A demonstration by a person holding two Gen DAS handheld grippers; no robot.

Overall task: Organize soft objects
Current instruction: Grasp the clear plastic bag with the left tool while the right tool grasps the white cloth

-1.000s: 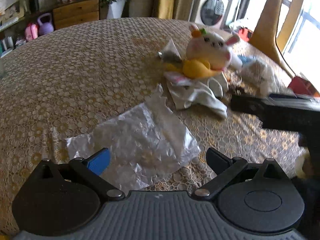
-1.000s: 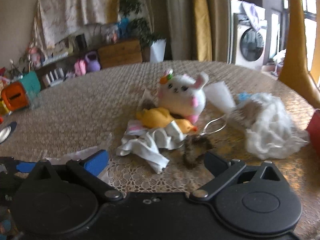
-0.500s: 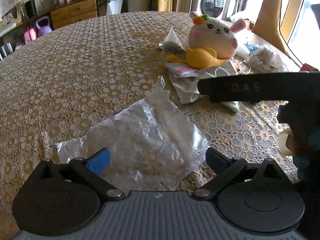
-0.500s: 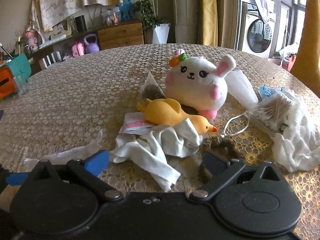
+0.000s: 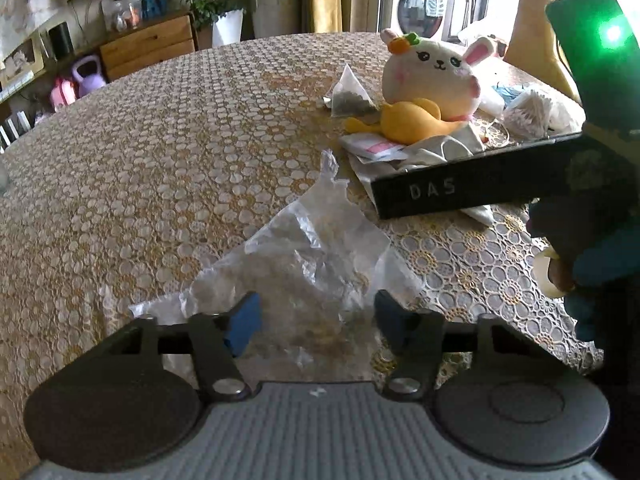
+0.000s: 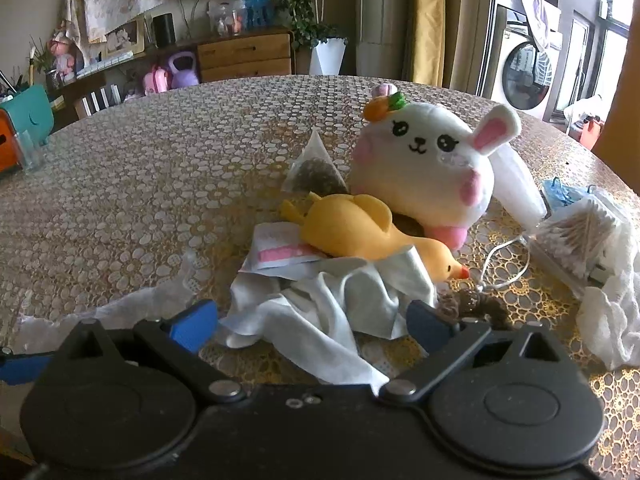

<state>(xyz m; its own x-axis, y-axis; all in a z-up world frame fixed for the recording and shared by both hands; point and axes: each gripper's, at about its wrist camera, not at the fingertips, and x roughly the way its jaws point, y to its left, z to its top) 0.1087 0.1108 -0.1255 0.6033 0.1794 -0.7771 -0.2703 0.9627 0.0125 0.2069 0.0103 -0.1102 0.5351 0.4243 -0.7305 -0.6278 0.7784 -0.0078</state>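
Table (image 5: 160, 168): left gripper (image 5: 316, 316) closing around bag (image 5: 312, 256).

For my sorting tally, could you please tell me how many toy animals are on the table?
2: a white plush bunny toward the far side, and a yellow duck lying against its front, partly on the white cloth. Others could be hidden beneath the pile.

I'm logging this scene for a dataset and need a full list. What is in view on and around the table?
plush rabbit: 1, white and pink, far side of the pile
rubber duck: 1, yellow, lying against the rabbit
white cloth: 1, crumpled, before the right gripper
clear plastic bag: 1, between the left fingers
tea bag: 1, pyramid, left of the rabbit
pink-striped packet: 1, under the duck
cotton swabs pack: 1, right
table: gold lace cover
left gripper: jaws just closing around the bag
right gripper: open
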